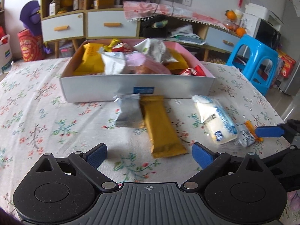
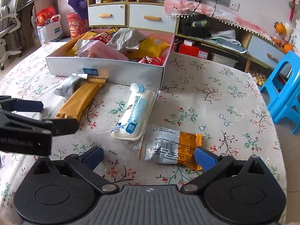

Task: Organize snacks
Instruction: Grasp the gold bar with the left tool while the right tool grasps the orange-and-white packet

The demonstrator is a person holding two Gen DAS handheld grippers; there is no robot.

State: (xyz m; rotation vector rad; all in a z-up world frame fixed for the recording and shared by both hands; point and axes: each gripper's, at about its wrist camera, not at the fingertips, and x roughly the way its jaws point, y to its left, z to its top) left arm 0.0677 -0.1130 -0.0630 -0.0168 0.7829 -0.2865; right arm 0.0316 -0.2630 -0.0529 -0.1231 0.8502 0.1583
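Snacks lie loose on the counter: I see the gold bar (image 1: 163, 125) lengthwise just ahead of my left gripper (image 1: 150, 154), jaws spread wide, right gripper (image 2: 150, 156) likewise agape.

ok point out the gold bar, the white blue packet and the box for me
gold bar (image 1: 162, 126), left wrist view, middle of the wrapper
white blue packet (image 2: 134, 112), right wrist view, middle of its printed face
box (image 2: 120, 69), right wrist view, bare front wall
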